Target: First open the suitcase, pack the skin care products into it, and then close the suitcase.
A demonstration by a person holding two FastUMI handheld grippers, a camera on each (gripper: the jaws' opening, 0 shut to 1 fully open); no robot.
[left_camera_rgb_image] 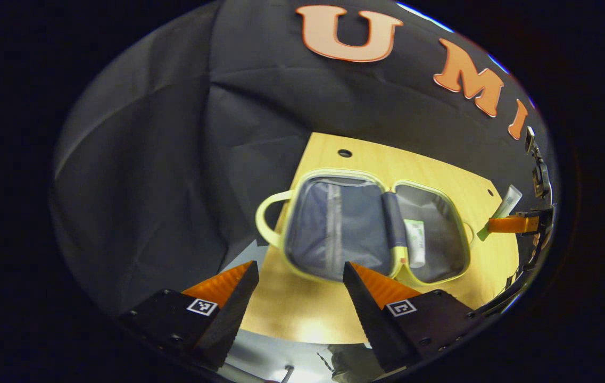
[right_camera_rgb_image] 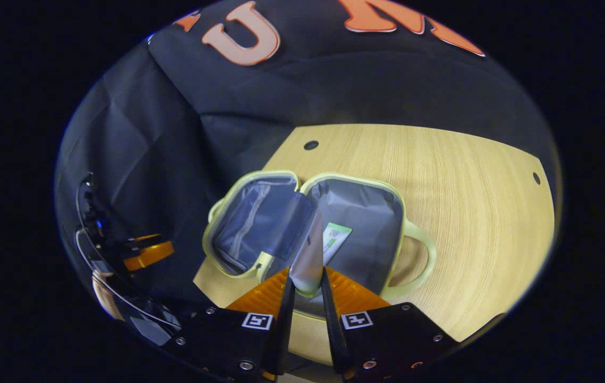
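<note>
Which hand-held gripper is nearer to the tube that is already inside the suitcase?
Right. The right hand-held gripper holds another tube just above the packed tube; the left hand-held gripper waits open at the suitcase's near edge.

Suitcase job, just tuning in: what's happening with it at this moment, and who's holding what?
The small suitcase lies open on the wooden table, both halves flat. One skin care tube already lies in one half. The right gripper is shut on a second tube and holds it over the open case, so it is not yet packed. The left gripper hangs open and empty near the table's near edge. The case has yet to be closed.
</note>
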